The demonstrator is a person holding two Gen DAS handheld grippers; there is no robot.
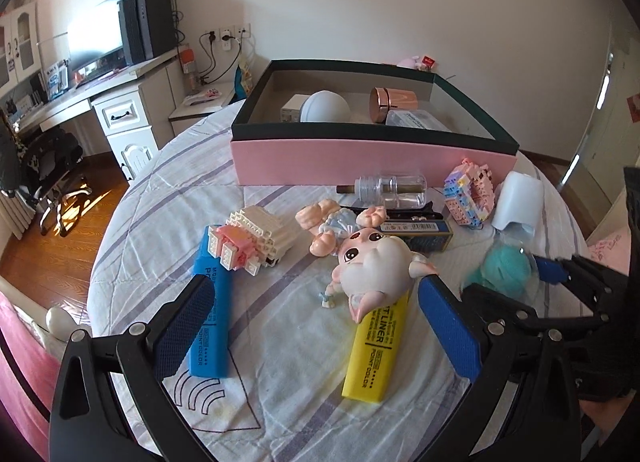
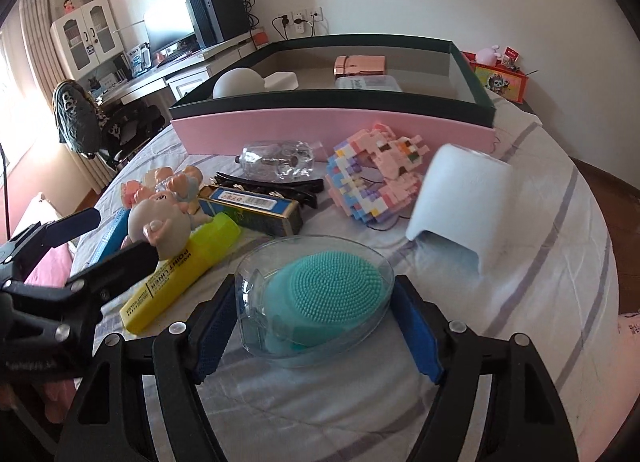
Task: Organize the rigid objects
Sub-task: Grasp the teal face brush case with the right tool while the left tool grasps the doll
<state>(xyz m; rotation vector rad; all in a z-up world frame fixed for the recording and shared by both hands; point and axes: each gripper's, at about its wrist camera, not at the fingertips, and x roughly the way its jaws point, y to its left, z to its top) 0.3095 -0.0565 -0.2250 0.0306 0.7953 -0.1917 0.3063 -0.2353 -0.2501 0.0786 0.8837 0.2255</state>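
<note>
Between my right gripper's (image 2: 316,326) spread pads sat the teal silicone brush (image 2: 326,294) in its clear case — nothing clamped, long axis crosswise. Left gripper (image 1: 316,326), also open, flanked the figurine (image 1: 374,268) — pink box (image 1: 360,163) beyond.

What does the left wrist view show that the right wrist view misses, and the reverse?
Only the left wrist view shows the white and pink brick model lying on the blue highlighter marker. Only the right wrist view shows the teal silicone brush in its clear plastic case sitting between the right gripper fingers, and the red box behind the open pink box with dark rim. Both show that box, the yellow highlighter marker, the big-eyed doll figurine and the open left gripper.
</note>
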